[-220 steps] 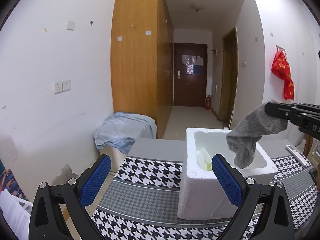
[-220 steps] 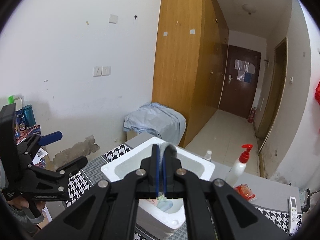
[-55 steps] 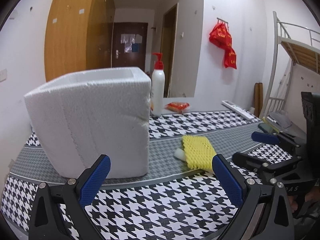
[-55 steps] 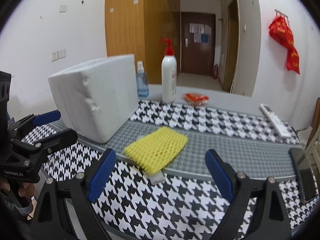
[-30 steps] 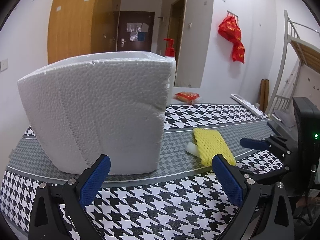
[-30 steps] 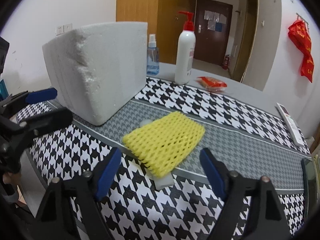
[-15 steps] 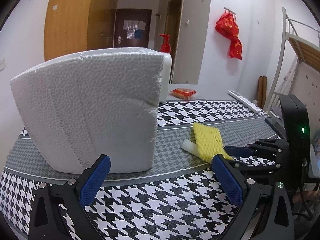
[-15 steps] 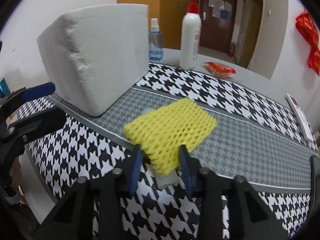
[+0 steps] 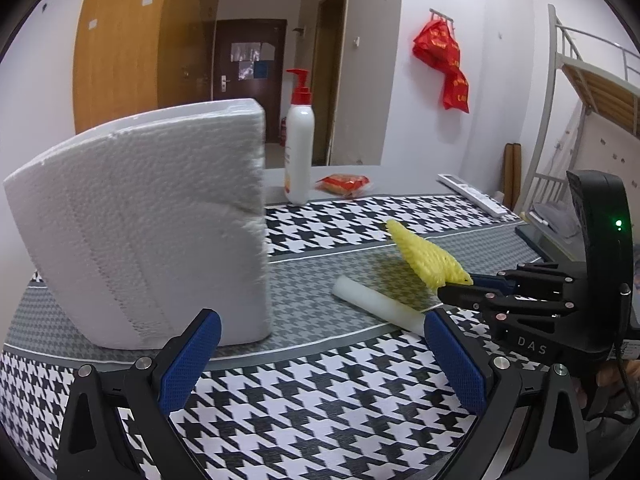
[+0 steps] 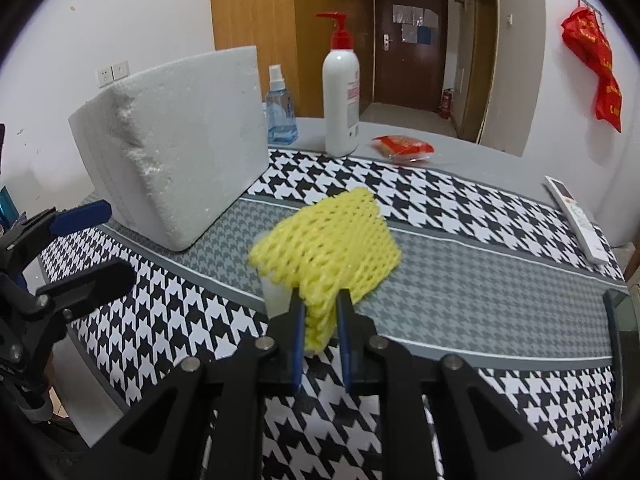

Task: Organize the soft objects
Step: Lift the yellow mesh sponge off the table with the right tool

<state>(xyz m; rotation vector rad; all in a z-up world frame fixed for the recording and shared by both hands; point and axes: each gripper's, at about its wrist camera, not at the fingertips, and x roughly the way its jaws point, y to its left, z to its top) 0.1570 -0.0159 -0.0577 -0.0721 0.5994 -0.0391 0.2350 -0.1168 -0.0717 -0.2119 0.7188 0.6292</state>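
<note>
My right gripper (image 10: 320,312) is shut on the near edge of a yellow foam net sleeve (image 10: 332,236) and lifts it off the houndstooth cloth; it also shows in the left wrist view (image 9: 426,254), tilted up from the right gripper (image 9: 460,286). A white foam strip (image 9: 378,306) lies on the cloth under it. The white styrofoam box (image 9: 148,216) stands to the left, also in the right wrist view (image 10: 176,144). My left gripper (image 9: 320,356) is open and empty, low in front of the box.
A white pump bottle (image 10: 341,92), a blue spray bottle (image 10: 280,108) and a red packet (image 10: 402,146) stand behind on the table. A white remote (image 10: 576,216) lies at the right edge. A dark phone (image 10: 620,320) lies near the right.
My right gripper closed on the yellow net and raised its near edge off the cloth, uncovering the white foam strip. The left gripper stayed open and shifted slightly.
</note>
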